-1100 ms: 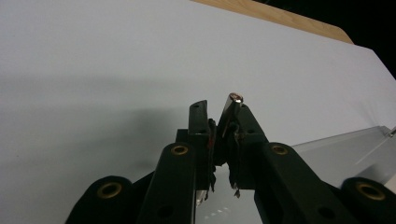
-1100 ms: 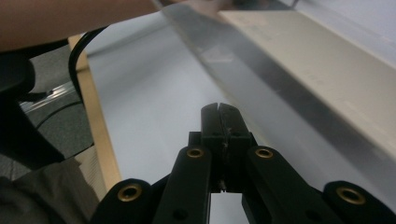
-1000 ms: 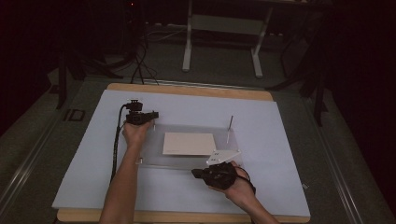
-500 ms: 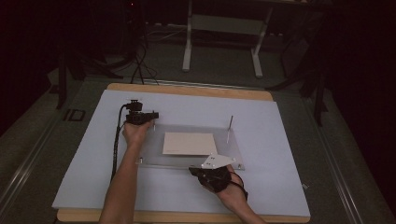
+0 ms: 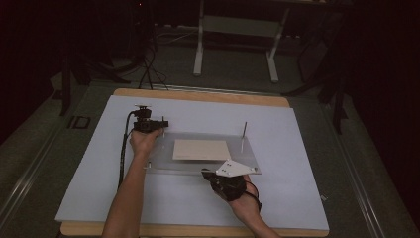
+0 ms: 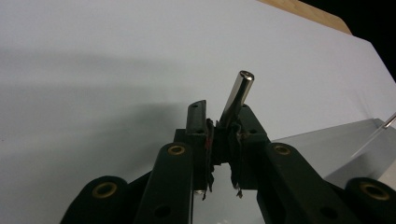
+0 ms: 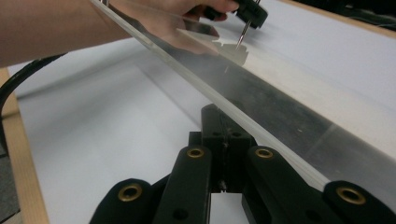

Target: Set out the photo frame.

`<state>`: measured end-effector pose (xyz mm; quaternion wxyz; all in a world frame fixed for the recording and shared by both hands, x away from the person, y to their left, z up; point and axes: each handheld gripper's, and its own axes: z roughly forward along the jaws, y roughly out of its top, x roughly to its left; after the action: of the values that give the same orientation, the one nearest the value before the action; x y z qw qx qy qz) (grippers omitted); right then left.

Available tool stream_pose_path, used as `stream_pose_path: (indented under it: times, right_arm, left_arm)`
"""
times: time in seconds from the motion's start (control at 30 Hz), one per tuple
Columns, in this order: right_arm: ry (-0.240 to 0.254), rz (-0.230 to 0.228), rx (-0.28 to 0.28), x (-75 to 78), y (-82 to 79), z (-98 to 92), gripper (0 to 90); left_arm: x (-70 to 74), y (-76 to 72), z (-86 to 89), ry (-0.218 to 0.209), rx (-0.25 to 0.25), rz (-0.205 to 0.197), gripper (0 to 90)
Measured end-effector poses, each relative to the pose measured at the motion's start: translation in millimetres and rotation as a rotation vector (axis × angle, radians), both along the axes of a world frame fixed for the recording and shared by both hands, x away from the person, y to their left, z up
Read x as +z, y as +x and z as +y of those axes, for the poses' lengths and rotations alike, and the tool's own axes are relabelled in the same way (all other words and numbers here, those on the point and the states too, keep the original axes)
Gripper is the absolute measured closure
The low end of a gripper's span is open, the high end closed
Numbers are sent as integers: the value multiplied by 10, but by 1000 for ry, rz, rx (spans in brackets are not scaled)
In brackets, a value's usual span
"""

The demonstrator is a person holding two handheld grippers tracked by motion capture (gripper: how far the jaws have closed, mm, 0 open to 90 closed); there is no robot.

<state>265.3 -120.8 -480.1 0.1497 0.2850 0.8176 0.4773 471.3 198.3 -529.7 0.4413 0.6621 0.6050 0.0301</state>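
Gripping shiny steel pin [image 6: 237,97] (tilted): left tongs [image 6: 223,122]. Right tongs [image 7: 223,128] closed, beside clear plate [image 5: 163,161].

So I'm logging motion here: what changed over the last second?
The right gripper slid left along the clear plate's near edge, jaws shut. The left gripper stayed clamped on the metal pin at the plate's far left corner; the tan sheet and right pin did not move.

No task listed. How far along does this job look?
Done: beige card lies on the clear plate; a bare post stands at its far right corner. In hand: left tongs clamp a metal post at the far left corner; right tongs sit shut at the plate's near edge. What's left: unclear.
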Motion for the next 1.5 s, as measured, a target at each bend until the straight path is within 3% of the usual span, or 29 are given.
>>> stream_pose_path:
  times: [0.13, 0.17, 0.37, 0.43, 0.47, 0.53, 0.7, 0.87, 1.03, 1.2, 1.5]
  right_arm:
    - [-1, -3, 3, 23, 13, 0, 900]
    - [-2, -1, 5, 34, 20, -2, 900]
    - [8, -17, 5, 86, 55, -5, 900]
    - [12, -24, 0, 109, 71, -15, 900]
    - [12, -24, 0, 109, 71, -15, 900]
    - [21, -24, -8, 150, 96, -34, 900]
    - [11, -35, -4, 191, 125, -49, 900]
    - [12, -35, -4, 253, 169, -48, 900]
    - [12, -37, -4, 289, 197, -48, 900]
    - [19, -41, -14, 340, 240, -51, 900]
    - [21, -56, -37, 381, 308, -27, 900]
  left_arm:
    - [3, 5, 1, 5, -3, 1, 785]
    - [11, 3, 1, 30, -6, -2, 765]
    - [19, -21, 32, 82, -29, 3, 708]
    - [63, -67, 38, 116, -23, -17, 696]
    - [63, -67, 38, 116, -23, -17, 688]
    - [95, -128, 62, 110, 2, -60, 679]
    - [111, -199, 119, 98, 13, -91, 675]
    - [170, -306, 205, 90, -28, -138, 637]
    - [212, -371, 257, 90, -27, -164, 630]
    - [339, -529, 335, 104, -34, -224, 620]
    - [385, -696, 451, 102, -56, -252, 606]
